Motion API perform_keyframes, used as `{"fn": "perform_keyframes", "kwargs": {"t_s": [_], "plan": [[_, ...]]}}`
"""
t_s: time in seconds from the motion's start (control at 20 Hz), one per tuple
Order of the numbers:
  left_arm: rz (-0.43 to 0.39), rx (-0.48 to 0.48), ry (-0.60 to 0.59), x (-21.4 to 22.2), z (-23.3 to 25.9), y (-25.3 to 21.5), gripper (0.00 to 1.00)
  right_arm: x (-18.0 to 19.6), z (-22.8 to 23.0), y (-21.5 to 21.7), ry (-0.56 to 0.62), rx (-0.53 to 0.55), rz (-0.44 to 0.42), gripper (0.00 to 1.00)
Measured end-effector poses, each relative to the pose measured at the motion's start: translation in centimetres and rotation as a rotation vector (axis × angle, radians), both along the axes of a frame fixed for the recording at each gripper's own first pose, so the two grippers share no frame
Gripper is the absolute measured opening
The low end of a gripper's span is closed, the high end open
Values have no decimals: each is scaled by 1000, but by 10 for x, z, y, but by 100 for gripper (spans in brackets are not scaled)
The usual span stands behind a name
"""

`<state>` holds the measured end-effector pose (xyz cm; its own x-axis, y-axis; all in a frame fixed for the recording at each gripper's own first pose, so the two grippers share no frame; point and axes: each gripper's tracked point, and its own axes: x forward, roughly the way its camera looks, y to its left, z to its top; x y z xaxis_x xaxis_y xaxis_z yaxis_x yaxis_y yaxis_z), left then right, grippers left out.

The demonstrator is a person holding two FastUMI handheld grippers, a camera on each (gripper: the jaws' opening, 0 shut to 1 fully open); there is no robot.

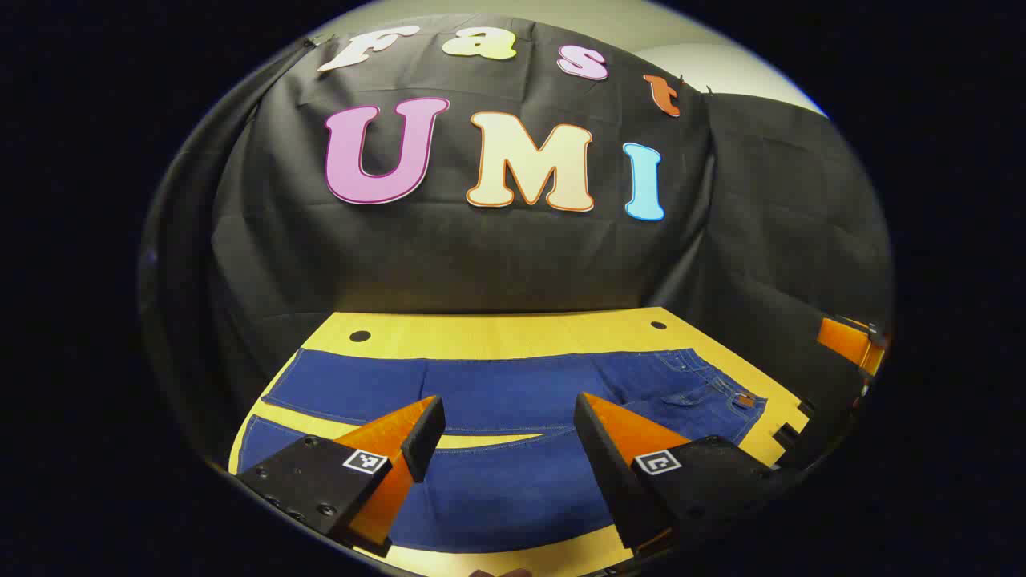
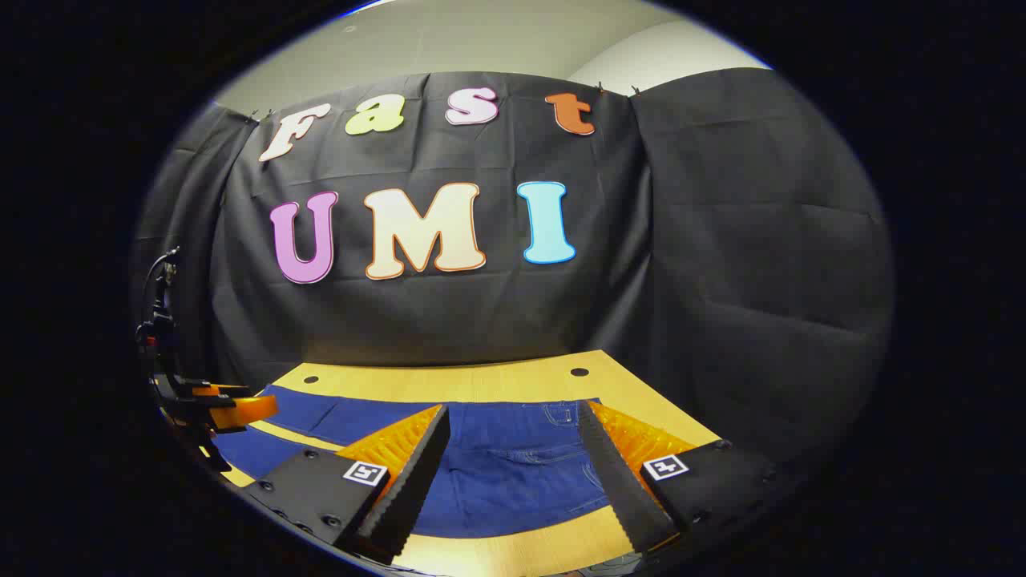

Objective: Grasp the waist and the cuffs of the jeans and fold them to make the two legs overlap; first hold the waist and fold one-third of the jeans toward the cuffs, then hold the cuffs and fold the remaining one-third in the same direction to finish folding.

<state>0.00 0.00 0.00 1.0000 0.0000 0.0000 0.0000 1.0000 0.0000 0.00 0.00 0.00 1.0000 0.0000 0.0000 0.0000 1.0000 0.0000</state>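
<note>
Both cameras look from the table's (image 1: 513,332) near edge toward the back wall (the left gripper view from farther left), sharing the spread jeans (image 2: 513,469).

My left gripper (image 1: 509,437) has two wedge-shaped fingers set on black blocks. Each block carries a small square black-and-white marker on its top face, and round screw heads dot the lower edge of the left block. My right gripper (image 2: 513,445) has the same build: black blocks, one square marker apiece, screws low on the left block, and ribbed inner faces on its fingers. Beside the left marker in the right gripper view, the other gripper's black frame trails thin cables.
</note>
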Motion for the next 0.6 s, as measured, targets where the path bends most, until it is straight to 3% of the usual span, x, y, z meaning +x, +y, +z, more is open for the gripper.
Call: {"fn": "perform_keyframes", "kwargs": {"t_s": [0.35, 0.6], "plan": [[-97, 59, 48, 0, -22, 6, 96, -8, -13, 0, 31, -15, -11, 99], [-165, 168, 112, -9, -43, 26, 96, -14, -20, 10, 44, -23, -3, 98]]}}
